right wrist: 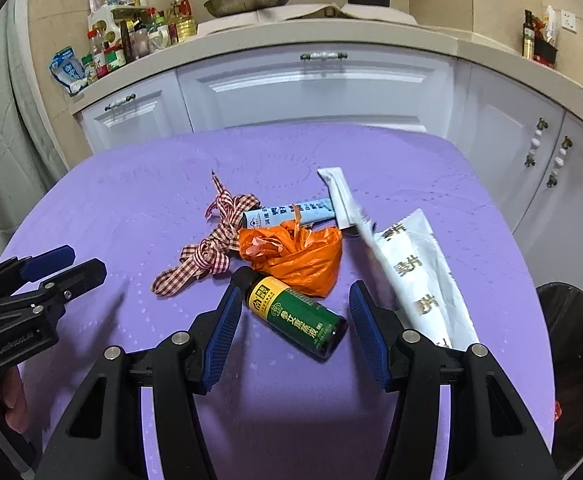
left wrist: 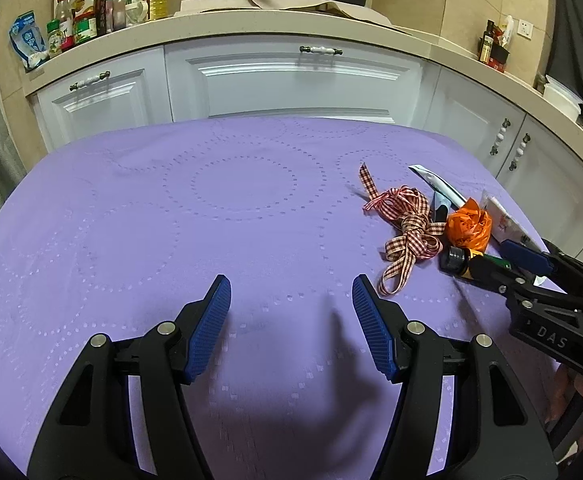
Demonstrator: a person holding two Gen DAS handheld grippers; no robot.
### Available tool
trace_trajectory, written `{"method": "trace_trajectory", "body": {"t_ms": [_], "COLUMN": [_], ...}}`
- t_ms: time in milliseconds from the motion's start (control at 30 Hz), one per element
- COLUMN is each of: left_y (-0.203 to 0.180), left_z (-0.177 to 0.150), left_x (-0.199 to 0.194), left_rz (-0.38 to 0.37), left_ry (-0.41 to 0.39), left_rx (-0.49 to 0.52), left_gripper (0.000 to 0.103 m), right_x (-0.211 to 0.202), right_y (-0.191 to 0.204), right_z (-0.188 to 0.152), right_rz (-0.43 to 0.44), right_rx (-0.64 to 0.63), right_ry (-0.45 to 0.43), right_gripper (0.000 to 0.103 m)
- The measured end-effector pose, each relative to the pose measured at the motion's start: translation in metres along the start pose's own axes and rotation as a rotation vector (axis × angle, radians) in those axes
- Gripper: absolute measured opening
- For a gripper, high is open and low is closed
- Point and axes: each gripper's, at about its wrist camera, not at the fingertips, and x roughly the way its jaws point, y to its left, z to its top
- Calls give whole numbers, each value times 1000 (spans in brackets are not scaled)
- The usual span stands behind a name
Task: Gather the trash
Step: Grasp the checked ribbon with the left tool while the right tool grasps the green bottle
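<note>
- Right tool [right wrist: 291, 320] hangs over the bottle [right wrist: 297, 316], blue fingers spread to either side, neither pad touching it as far as I can tell.
- Left tool [left wrist: 291, 320] is spread too, nothing between its fingers, over bare purple tabletop [left wrist: 171, 220] towards the near edge.
- The bottle lies on its side in the litter pile on the tabletop's right half, just in front of the orange bag [right wrist: 295, 256], with the ribbon [right wrist: 211, 248] beside its cap.
- Its long axis runs diagonally: black cap towards the far left, base towards the near right corner.
- To grip well, I'd judge the right tool should drop lower and roll so its pads meet the green label squarely across that axis; otherwise the round body could squirt out.
- The bin [right wrist: 575, 360] waits off the right edge, a short carry.
</note>
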Motion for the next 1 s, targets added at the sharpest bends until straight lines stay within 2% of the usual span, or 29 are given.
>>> {"method": "trace_trajectory", "body": {"t_ms": [167, 400, 433, 567, 800, 1000], "left_y": [3, 0, -1, -8, -19, -44], "left_z": [-1, 0, 0, 0, 1, 5], "left_x": [3, 5, 6, 5, 9, 16], "left_rz": [-7, -23, -26, -40, -66, -97], "left_ry": [7, 10, 9, 8, 19, 21], "left_rx": [-7, -5, 0, 10, 25, 71], "left_gripper": [62, 61, 61, 61, 61, 62], "right_x": [6, 7, 8, 8, -6, -20], "right_y": [2, 5, 6, 6, 4, -8], "right_z": [-6, -6, -6, -6, -17, -25], "right_rz": [30, 30, 30, 37, 37, 13], "right_rx": [-14, -22, -24, -30, -2, 45], "right_ry": [58, 62, 63, 71, 43, 15], "right_gripper": [55, 54, 53, 33, 28, 26]}}
